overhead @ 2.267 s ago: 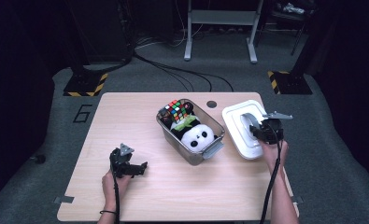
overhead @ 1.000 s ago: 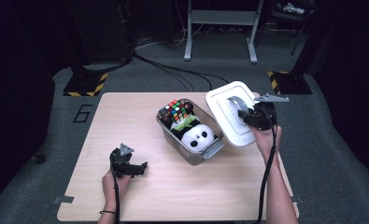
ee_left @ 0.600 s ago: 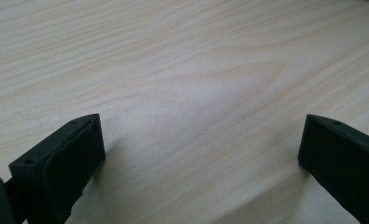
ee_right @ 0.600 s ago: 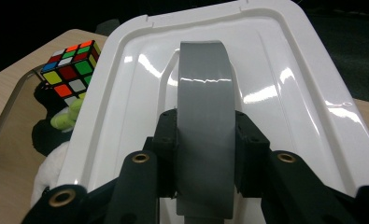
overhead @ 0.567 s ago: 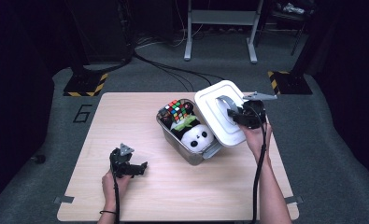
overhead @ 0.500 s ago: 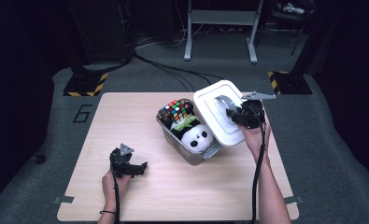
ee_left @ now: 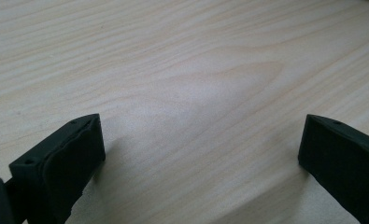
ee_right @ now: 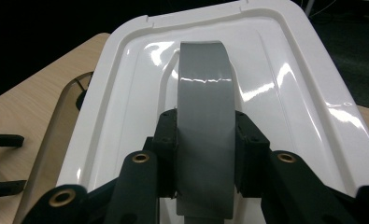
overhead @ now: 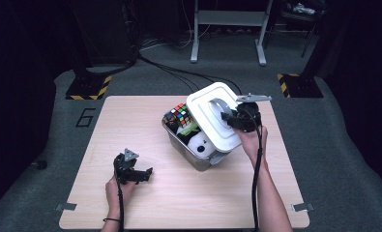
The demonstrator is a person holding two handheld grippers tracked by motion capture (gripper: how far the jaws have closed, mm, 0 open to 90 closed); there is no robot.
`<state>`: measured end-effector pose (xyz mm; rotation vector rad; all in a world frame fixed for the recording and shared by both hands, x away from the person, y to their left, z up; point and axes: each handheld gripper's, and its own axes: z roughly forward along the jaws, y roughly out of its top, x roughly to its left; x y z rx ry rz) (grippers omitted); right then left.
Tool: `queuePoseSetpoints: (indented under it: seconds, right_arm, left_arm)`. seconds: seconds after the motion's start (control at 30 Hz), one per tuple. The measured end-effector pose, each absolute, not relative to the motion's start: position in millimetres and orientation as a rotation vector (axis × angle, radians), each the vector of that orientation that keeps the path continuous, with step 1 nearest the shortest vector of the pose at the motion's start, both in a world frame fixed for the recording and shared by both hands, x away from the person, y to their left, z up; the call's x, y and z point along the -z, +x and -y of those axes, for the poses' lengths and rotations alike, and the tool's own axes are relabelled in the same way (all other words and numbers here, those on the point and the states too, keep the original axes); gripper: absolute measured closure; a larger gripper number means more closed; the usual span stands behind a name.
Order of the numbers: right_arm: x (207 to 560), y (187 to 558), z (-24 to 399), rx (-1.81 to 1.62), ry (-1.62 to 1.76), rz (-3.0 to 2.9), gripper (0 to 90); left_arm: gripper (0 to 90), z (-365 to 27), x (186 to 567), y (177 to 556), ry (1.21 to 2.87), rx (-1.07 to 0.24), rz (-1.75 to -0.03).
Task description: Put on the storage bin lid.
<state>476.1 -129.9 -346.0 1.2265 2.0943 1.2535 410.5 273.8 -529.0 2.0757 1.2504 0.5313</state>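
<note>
Clamped on the grey handle of the white lid, the right hand-held gripper holds it tilted above the bin lying just below and left, its long axis matching the bin's.

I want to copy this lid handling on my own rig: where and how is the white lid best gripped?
Grip the grey handle, the arched strap along the middle of the white lid. Come from above the lid's top face, jaws straddling the strap's flat sides. It stands proud of the lid, so both jaws fit beside it, as the right tool shows, shut on it.
</note>
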Motion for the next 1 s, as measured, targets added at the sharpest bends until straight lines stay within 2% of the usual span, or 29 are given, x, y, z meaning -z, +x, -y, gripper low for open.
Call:
queuePoseSetpoints:
  seconds: [0.47, 1.0]
  right_arm:
    - [349, 476, 100, -1.302, 1.192, -2.147, 66.5]
    - [371, 482, 73, -1.307, 1.160, -2.240, 66.5]
  left_arm:
    - [0.2, -274, 529, 411, 2.075, -0.531, -1.250]
    - [0.2, -274, 529, 411, 2.074, -0.531, -1.251]
